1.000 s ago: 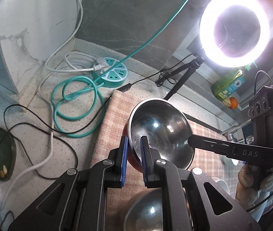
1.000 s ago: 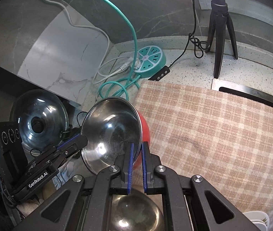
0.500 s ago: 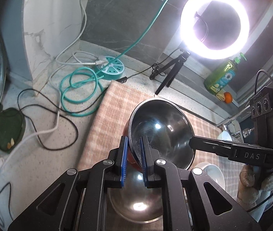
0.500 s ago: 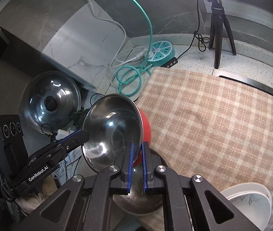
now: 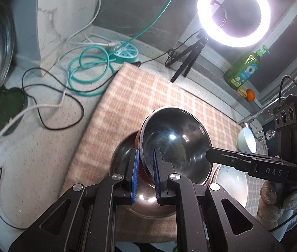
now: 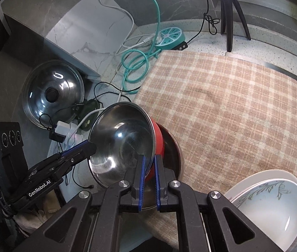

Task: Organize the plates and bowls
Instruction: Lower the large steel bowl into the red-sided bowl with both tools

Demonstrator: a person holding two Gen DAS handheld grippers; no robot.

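Note:
A steel bowl (image 5: 175,142) with a red outside (image 6: 159,134) hangs tilted above the checked cloth, held from both sides. My left gripper (image 5: 145,155) is shut on its near rim; from the right wrist it appears at the bowl's left edge (image 6: 89,147). My right gripper (image 6: 148,161) is shut on the opposite rim and enters the left wrist view from the right (image 5: 208,154). Directly underneath sits a second, larger steel bowl (image 5: 123,153) (image 6: 171,153) on the cloth. Stacked white plates (image 6: 270,205) with a leaf pattern lie to its right.
The checked cloth (image 6: 232,105) covers the counter. Behind it are a teal power strip (image 5: 125,52) with coiled cables, a ring light (image 5: 234,12) on a tripod and a green soap bottle (image 5: 242,69). A glass pot lid (image 6: 52,92) leans at left. A small white bowl (image 5: 246,142) stands far right.
Both grippers have carried the steel bowl back from the wall toward the cloth's near edge. The larger steel bowl beneath and the white plates have come into view.

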